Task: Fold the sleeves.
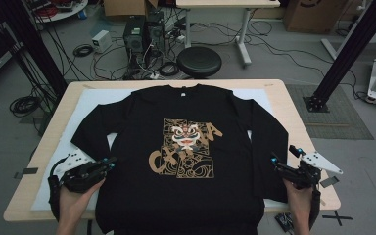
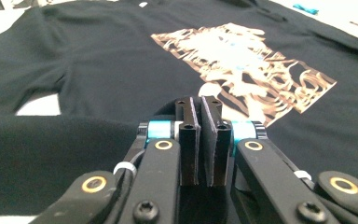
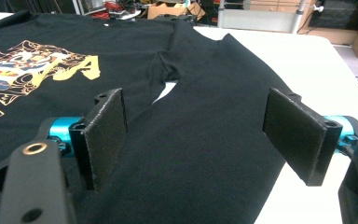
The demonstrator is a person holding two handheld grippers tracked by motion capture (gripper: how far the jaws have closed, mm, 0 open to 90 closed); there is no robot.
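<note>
— Two hand-held grippers are at work, and they stand differently. The left hand-held gripper (image 2: 199, 140) has its jaws together; from its own view they look pinched on a fold of the black sweatshirt (image 1: 176, 147) near the left sleeve cuff (image 1: 85, 142), though black on black makes that hard to confirm.

— And the right hand-held gripper (image 3: 200, 135)?

— Jaws wide apart, straddling the right sleeve (image 3: 214, 107) without pressing on it. The sweatshirt lies flat, face up, in the middle of the worktop (image 1: 293, 112), on a white mat (image 1: 98, 95), its printed design (image 1: 186, 149) showing.

— What could go wrong?

— I judge the left pinch may be thin; if only a sliver of cloth is caught, a pull could slip it free. Pulling one side while the right stays loose could also drag the whole garment askew and wrinkle the print.

— Anything hidden?

— The hem runs off the near edge of the worktop, cut off in the high view. The right cuff sits under the right hand-held gripper, so its edge is hard to make out.
</note>
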